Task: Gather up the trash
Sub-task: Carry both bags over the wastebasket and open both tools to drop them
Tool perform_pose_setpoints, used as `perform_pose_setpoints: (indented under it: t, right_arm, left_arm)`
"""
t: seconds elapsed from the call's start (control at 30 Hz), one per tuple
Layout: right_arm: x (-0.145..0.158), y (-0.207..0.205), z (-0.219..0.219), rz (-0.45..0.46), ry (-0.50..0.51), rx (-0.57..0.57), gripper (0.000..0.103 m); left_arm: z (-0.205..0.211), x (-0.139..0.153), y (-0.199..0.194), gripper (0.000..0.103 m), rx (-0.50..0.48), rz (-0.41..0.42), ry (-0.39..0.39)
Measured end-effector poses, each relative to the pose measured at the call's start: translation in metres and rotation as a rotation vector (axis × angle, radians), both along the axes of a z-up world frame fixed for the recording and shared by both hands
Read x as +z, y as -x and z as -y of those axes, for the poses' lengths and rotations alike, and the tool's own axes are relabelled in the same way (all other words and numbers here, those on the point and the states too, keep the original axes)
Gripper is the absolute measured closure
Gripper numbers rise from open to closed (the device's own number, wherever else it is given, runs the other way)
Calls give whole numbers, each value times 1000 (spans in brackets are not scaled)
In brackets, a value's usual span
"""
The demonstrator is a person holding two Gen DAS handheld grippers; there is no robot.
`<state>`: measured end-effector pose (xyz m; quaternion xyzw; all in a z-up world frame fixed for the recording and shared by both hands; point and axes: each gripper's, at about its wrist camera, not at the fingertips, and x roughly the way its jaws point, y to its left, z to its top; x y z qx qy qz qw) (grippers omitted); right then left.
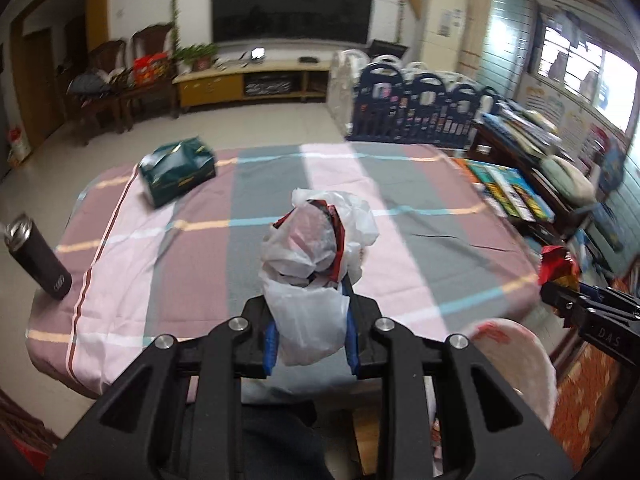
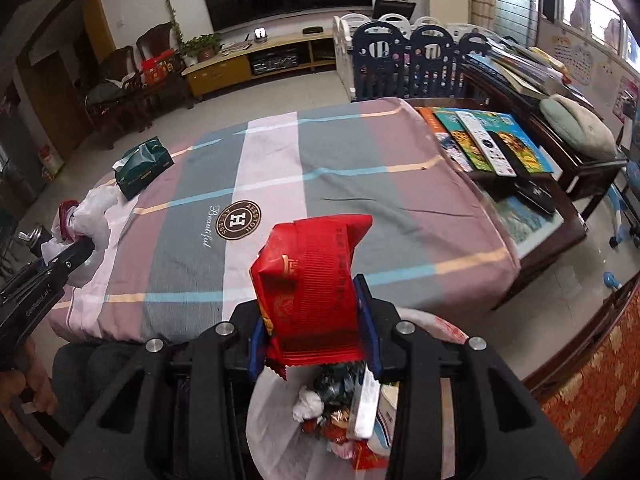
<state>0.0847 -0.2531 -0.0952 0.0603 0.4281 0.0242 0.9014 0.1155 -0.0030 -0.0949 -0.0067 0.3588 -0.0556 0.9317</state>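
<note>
My left gripper (image 1: 308, 304) is shut on a crumpled white plastic bag (image 1: 316, 240) with red and dark scraps inside, held above the near edge of the checked tablecloth (image 1: 420, 208). My right gripper (image 2: 312, 304) is shut on a red foil packet (image 2: 316, 268), which stands up between its blue pads (image 2: 370, 332). Right below it is a bin with a white liner (image 2: 276, 412), holding wrappers and paper. The left wrist view shows the bin's rim (image 1: 516, 356) at lower right, with the right gripper (image 1: 560, 296) and the red packet (image 1: 554, 264) above it. The right wrist view shows the left gripper (image 2: 82, 250) with the white bag (image 2: 94, 208) at far left.
A green tissue pack (image 1: 178, 172) lies at the cloth's far left corner. A dark flask (image 1: 38, 258) stands at the left edge. Books and a remote (image 2: 486, 144) cover a low wooden table to the right. A hand (image 2: 24, 392) grips the left tool's handle.
</note>
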Motion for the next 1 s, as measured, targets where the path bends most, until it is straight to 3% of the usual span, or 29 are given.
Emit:
perform_pose_setpoints:
  t: [0.1,0.2,0.3,0.5,0.77,1.0]
  right_arm:
    - [7,25,18,-29,-32,-29,64]
    - [16,52,40,-42,-133,-48,64]
    - [34,81,52,8,-87,-68,64]
    - [52,109,61,71,-2,-93,64]
    - [24,102,68,-9,-13,-125,64]
    - [14,99,65,-34,-10,-123,64]
  left_arm:
    - [38,21,34,76,-122,31,14]
    - [72,30,65,76,-228,20,32]
    - [96,30,88,76,-271,4,28]
    - [123,14,102,76,-253,-51,38]
    - [129,-16,84,76,-186,-91,-1]
    - [134,-19,82,75,-189,-101,-12]
